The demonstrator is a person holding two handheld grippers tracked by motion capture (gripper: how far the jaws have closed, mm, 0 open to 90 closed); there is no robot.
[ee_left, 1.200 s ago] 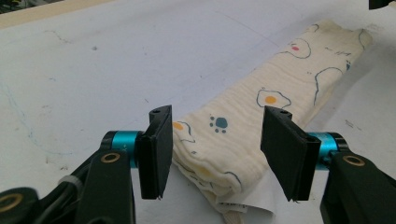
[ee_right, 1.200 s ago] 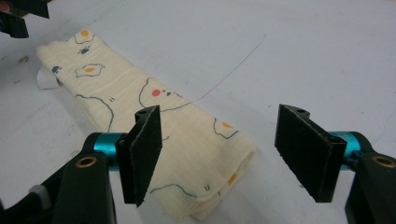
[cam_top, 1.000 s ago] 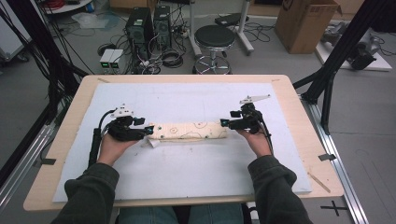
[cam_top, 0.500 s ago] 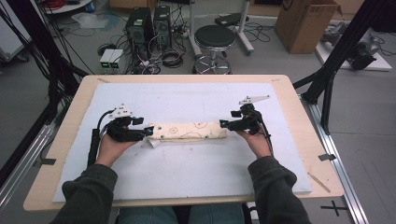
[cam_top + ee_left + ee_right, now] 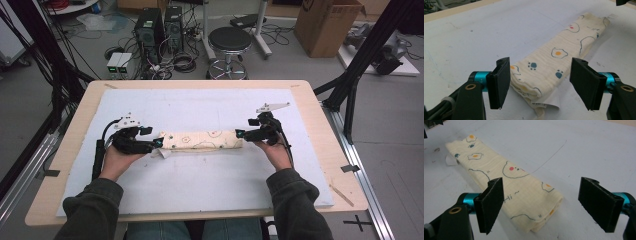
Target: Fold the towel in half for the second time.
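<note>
A cream cloth (image 5: 202, 140) printed with fried eggs, paw prints and bear outlines lies folded into a long strip across the white mat. My left gripper (image 5: 156, 143) is at its left end and my right gripper (image 5: 240, 133) at its right end. In the left gripper view the cloth's end (image 5: 554, 60) lies between the wide-apart jaws of the left gripper (image 5: 541, 85), unpressed. In the right gripper view the other end (image 5: 519, 187) lies the same way in the right gripper (image 5: 544, 205). Both pairs of jaws have just been opening.
A white label (image 5: 546, 101) sticks out under the cloth's left end. The white mat (image 5: 200, 190) covers most of the wooden table (image 5: 75, 125). A stool (image 5: 229, 40), computer cases (image 5: 150, 25) and a cardboard box (image 5: 325, 22) stand on the floor beyond.
Hands and cloth keep their places in the high view. Any widening of the jaws is too small to make out there.
</note>
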